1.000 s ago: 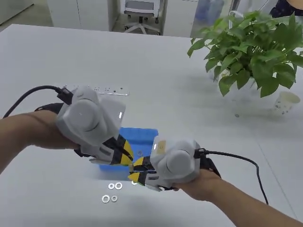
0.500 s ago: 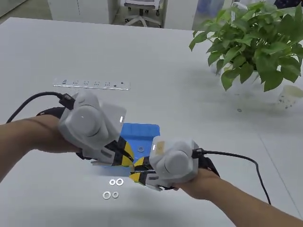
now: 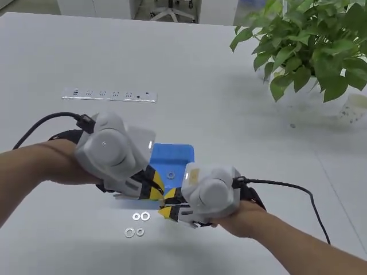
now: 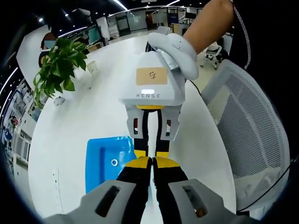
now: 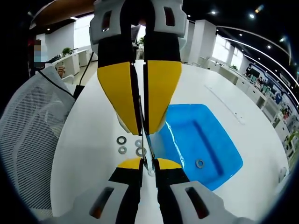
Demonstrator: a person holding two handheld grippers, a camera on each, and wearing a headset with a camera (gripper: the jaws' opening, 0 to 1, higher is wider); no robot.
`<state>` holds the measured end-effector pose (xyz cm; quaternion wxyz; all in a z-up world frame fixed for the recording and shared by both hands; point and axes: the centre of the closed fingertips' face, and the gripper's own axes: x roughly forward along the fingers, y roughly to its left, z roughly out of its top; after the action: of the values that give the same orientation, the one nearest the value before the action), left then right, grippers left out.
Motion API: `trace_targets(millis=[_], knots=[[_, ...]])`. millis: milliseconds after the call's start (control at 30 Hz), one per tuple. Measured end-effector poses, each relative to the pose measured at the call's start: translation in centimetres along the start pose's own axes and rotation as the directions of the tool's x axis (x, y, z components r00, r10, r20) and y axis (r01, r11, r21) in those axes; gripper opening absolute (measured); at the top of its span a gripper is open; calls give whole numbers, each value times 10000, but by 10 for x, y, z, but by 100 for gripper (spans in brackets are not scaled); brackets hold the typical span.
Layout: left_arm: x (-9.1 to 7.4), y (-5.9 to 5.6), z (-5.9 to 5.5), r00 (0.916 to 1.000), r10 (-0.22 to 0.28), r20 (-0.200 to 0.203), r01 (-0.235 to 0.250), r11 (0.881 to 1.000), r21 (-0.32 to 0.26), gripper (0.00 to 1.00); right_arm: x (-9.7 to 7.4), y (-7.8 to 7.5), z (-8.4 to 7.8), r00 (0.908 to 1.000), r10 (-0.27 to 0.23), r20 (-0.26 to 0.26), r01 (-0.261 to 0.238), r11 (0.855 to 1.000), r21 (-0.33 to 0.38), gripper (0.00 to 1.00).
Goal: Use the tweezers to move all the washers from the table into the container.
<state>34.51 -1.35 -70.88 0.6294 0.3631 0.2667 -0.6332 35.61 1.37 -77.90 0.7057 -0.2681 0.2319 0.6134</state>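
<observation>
My left gripper [image 3: 155, 192] and right gripper [image 3: 167, 205] meet tip to tip just in front of the blue container [image 3: 182, 154]. In the right gripper view, thin metal tweezers [image 5: 145, 148] run between the left gripper's yellow pads [image 5: 117, 88] down into my right gripper [image 5: 143, 164]; both pairs of jaws are closed on them. Several washers [image 3: 137, 223] lie on the white table left of the tips, also seen as washers [image 5: 122, 150] beside the tweezers. One washer [image 3: 171, 175] lies inside the container [image 5: 219, 154].
A white power strip [image 3: 109, 95] lies at the back left. A potted green plant [image 3: 309, 46] and a paper cup [image 3: 355, 109] stand at the far right. Cables trail from both grippers. A mesh chair [image 4: 252, 140] stands beside the table.
The head camera has tilted, so the whole scene sits a little higher and left. Both grippers remain tip to tip and the washers lie where they were.
</observation>
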Motion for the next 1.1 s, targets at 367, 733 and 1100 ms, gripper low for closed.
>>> trace_targets(millis=[367, 733, 1100], knots=[[7, 0, -4, 9998, -189, -61, 188, 9998, -58, 6, 5, 2, -7, 9998, 183, -15, -183, 9996, 212, 12], [11, 1, -2, 9995, -275, 140, 277, 9995, -180, 6, 8, 3, -10, 9998, 213, 23, -214, 9992, 347, 12], [12, 1, -1, 9968, -797, 109, 798, 9968, -26, 6, 8, 3, -12, 9999, 160, 54, -163, 9988, 464, 12]])
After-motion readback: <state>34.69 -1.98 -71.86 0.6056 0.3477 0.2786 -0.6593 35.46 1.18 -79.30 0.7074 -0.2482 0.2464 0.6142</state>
